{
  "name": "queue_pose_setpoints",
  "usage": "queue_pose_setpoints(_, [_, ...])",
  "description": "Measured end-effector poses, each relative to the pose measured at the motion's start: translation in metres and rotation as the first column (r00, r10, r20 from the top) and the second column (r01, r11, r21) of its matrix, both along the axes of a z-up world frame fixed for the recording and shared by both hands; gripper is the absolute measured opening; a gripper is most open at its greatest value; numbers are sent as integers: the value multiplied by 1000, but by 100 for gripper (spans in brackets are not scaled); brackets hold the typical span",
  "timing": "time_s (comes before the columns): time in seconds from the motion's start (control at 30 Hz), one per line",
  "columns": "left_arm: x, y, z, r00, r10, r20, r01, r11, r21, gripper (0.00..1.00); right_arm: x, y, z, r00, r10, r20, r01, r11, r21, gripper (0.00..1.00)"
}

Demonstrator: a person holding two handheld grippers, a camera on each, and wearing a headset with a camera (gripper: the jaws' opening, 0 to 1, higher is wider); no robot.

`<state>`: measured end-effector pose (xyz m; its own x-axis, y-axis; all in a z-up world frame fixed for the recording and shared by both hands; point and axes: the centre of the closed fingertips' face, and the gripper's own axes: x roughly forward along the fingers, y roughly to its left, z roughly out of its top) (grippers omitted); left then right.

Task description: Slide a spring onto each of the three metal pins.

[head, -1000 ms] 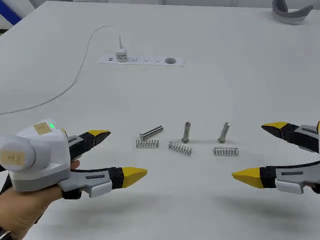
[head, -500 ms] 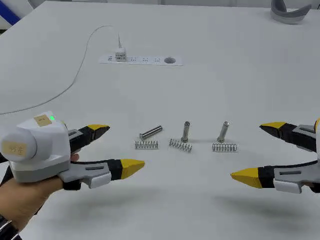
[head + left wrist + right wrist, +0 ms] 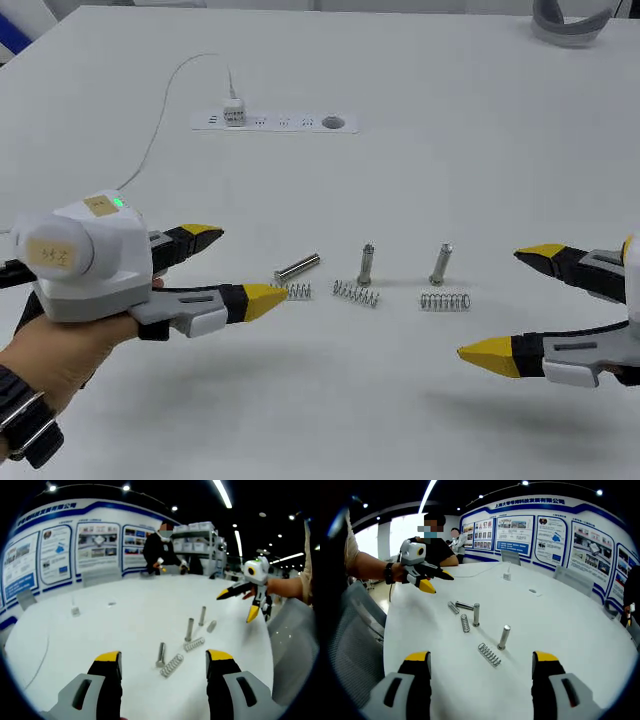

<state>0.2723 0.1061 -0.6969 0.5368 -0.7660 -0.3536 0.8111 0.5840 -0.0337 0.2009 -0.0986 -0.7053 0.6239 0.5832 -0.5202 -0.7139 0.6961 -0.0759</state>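
Three metal pins stand in a row mid-table: the left pin (image 3: 297, 267) lies on its side, while the middle pin (image 3: 366, 264) and the right pin (image 3: 441, 264) are upright. A loose spring lies just in front of each: left spring (image 3: 293, 291), middle spring (image 3: 356, 294), right spring (image 3: 444, 301). My left gripper (image 3: 240, 265) is open and empty, with its near tip close to the left spring (image 3: 172, 665). My right gripper (image 3: 508, 302) hangs open and empty to the right of the right pin (image 3: 504, 636) and its spring (image 3: 489, 654).
A white power strip (image 3: 270, 122) with a plugged-in adapter and a cable (image 3: 160, 120) lies further back on the white table. A grey headset-like object (image 3: 570, 22) sits at the far right corner. People stand beyond the table in both gripper views.
My left gripper has moved up and right, closer to the lying pin and the left spring. The right gripper has barely moved. Pins and springs are unmoved.
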Motion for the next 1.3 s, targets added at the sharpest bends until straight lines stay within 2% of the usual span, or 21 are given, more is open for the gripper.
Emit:
queue_pose_setpoints(0.17, [11,-6,-1,1000,-6,-2,7,1000,19,67,0,0,0,1000,1,-2,-1,1000,-2,84])
queue_pose_setpoints(0.33, [21,-12,0,1000,-4,-9,4,1000,19,65,-1,0,0,1000,-1,-2,1,1000,-2,84])
queue_pose_setpoints(0.47, [26,-19,-1,1000,-12,-11,12,1000,26,61,-2,0,-1,1000,-1,-6,1,1000,-4,84])
queue_pose_setpoints(0.9, [41,-43,-12,999,-50,-3,50,993,108,54,-2,-1,-3,1000,-3,-12,3,1000,-4,84])
queue_pose_setpoints(1.1, [44,-46,-20,998,-64,-7,64,986,152,49,-2,-2,-4,1000,-6,-16,6,1000,-4,84])
queue_pose_setpoints(1.3, [46,-46,-30,998,-62,-26,66,980,186,46,-3,-3,-6,1000,-8,-23,8,1000,-6,84])
